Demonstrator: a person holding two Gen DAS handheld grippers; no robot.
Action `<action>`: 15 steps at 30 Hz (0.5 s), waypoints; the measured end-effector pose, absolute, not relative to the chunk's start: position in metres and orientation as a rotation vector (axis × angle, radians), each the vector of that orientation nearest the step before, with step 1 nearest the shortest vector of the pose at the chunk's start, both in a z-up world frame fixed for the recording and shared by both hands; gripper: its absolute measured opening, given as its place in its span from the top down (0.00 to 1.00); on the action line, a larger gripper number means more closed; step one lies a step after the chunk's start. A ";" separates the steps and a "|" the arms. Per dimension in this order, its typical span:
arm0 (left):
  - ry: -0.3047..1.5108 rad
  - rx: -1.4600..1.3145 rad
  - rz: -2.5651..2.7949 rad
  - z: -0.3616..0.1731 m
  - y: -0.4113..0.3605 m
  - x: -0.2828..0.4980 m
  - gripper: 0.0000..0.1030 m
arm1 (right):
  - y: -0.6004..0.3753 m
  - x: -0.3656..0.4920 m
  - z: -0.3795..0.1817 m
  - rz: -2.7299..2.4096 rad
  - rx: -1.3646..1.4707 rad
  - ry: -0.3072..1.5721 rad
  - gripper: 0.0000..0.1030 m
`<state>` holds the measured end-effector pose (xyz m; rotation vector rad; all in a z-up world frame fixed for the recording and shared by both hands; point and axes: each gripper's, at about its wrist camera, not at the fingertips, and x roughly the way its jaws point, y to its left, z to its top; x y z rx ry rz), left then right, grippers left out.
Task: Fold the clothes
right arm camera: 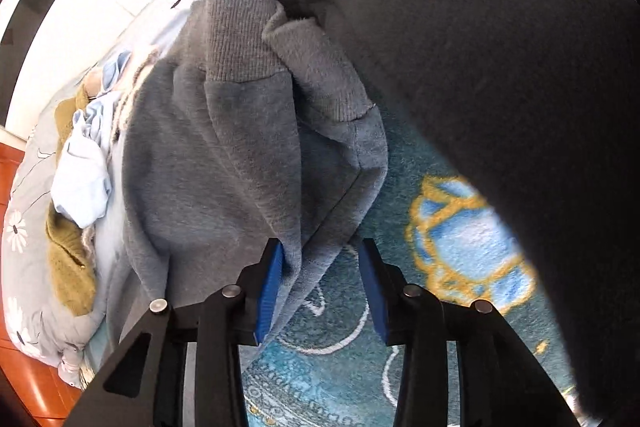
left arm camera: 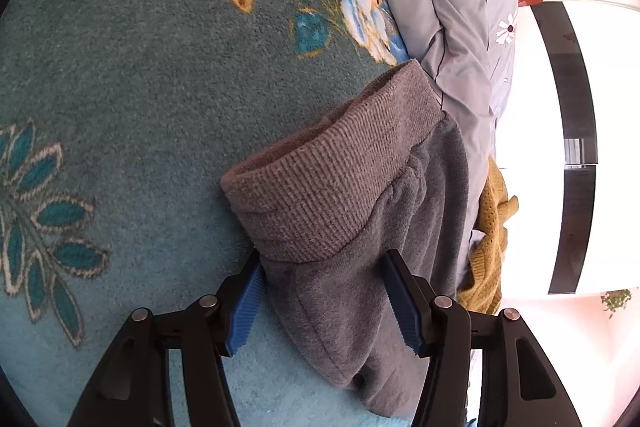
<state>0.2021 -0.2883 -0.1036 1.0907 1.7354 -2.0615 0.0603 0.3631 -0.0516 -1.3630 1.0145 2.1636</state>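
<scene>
Left gripper [left arm camera: 324, 301] clamps the grey sweater [left arm camera: 340, 195]; right gripper [right arm camera: 320, 287] gapes over its hem

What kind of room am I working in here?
Probably a bedroom: the grey garment lies on a teal floral blanket, beside a daisy-print quilt and a heap of other clothes.

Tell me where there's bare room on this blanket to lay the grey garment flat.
Free: the teal floral blanket left of the grey garment, out to the peach flower. Crowded: right of the garment, where the grey flowered quilt and the mustard knit are bunched.
</scene>
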 end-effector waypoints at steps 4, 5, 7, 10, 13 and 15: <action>1.754 1.072 -2.047 -0.105 -0.291 0.202 0.53 | 0.355 0.051 -0.055 2.156 -1.353 1.019 0.61; 1.762 1.068 -2.038 -0.106 -0.292 0.203 0.57 | 0.354 0.049 -0.055 2.160 -1.345 1.035 0.68; 1.776 1.062 -2.019 -0.107 -0.294 0.204 0.71 | 0.350 0.044 -0.056 2.166 -1.349 1.051 0.83; 1.779 1.066 -2.019 -0.104 -0.296 0.203 0.79 | 0.343 0.038 -0.053 2.181 -1.347 1.023 0.93; 1.749 1.069 -2.053 -0.094 -0.300 0.198 0.86 | 0.339 0.035 -0.043 2.204 -1.329 1.028 0.94; 1.730 1.069 -2.083 -0.085 -0.304 0.194 0.87 | 0.336 0.035 -0.033 2.229 -1.313 1.030 0.94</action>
